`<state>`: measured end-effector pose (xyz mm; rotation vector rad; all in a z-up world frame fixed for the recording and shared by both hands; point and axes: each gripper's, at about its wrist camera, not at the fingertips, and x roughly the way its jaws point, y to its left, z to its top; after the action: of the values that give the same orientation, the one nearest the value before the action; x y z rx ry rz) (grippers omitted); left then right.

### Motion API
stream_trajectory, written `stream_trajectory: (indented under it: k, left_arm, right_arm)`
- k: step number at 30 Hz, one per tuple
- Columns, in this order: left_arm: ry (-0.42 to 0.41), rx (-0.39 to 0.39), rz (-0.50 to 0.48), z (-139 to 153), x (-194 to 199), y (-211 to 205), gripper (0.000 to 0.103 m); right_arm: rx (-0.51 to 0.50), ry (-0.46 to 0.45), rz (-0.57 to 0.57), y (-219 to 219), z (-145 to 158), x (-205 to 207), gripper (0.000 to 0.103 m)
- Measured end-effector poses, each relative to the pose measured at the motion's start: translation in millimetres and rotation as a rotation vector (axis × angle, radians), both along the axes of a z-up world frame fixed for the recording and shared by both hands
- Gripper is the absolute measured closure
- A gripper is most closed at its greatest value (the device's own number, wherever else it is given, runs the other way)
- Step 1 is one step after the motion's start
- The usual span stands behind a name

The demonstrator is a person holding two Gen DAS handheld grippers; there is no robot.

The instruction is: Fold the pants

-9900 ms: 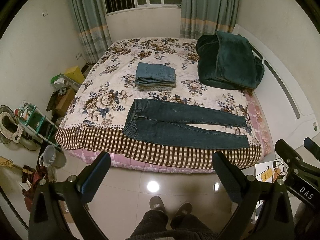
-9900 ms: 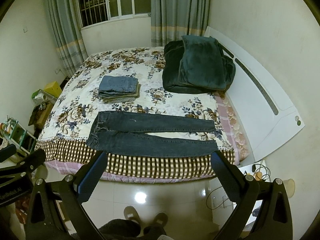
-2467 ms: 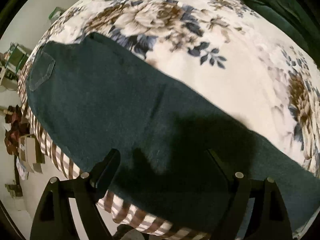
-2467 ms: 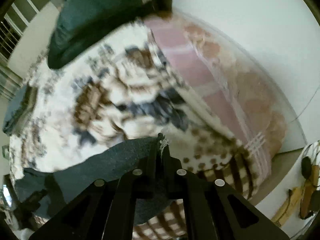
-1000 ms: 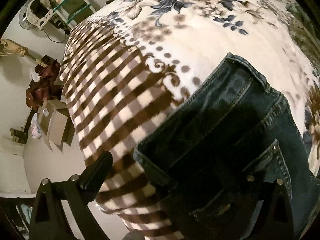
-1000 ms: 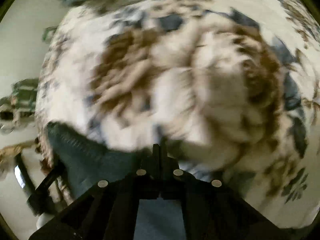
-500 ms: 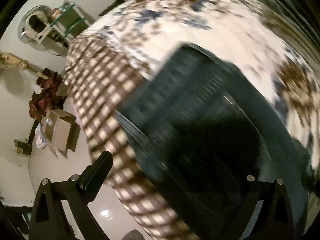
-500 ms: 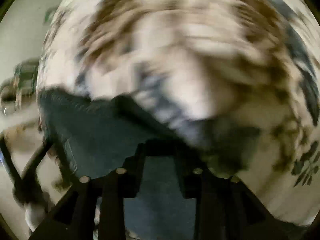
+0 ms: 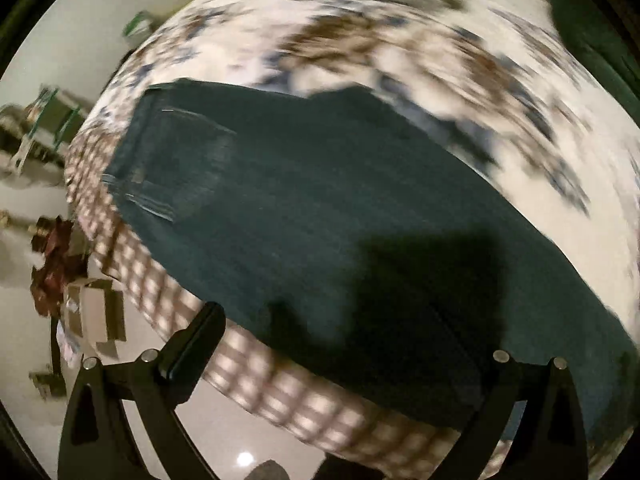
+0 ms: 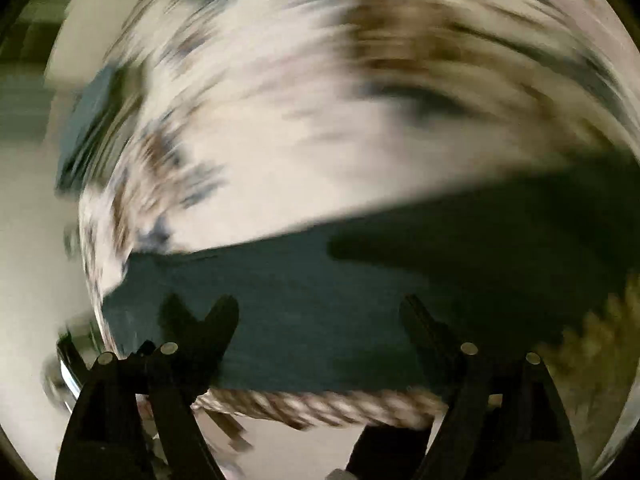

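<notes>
Jeans [image 9: 320,216] lie flat along the bed's [image 9: 460,92] near edge, over the checked border, waistband toward its left corner. Left gripper [image 9: 344,344] spread wide, empty, above them. Right gripper [image 10: 320,320] also wide, empty, over the denim. Both views blurred. Step looks between folds; next needs a fresh grasp on an end to fold across.

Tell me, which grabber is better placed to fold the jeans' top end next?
Probably left. The left gripper is open, with the jeans waistband and back pocket in view ahead. The right gripper, open too, hovers over plain denim.
</notes>
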<state>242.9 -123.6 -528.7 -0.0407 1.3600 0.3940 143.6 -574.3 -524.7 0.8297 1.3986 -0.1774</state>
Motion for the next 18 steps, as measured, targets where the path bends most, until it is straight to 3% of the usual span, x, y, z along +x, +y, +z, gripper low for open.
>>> stream_trajectory:
  k: [3,6,12,18]
  left_arm:
    - [0.023,-0.020,-0.058,-11,-7,-49,0.000]
    - [0.021,-0.023,-0.117,-21,-10,-91,0.000]
    - [0.026,-0.002,-0.192,-41,-3,-137,0.000]
    - [0.036,0.008,-0.213,-58,7,-148,0.000]
  right_arm:
    - [0.023,0.011,-0.160,-71,-15,-65,0.018]
    - [0.068,-0.015,-0.265,-115,-39,-100,0.018]
    - [0.154,-0.080,-0.359,-149,-83,-111,0.021]
    - [0.194,-0.205,-0.346,-146,-85,-98,0.021]
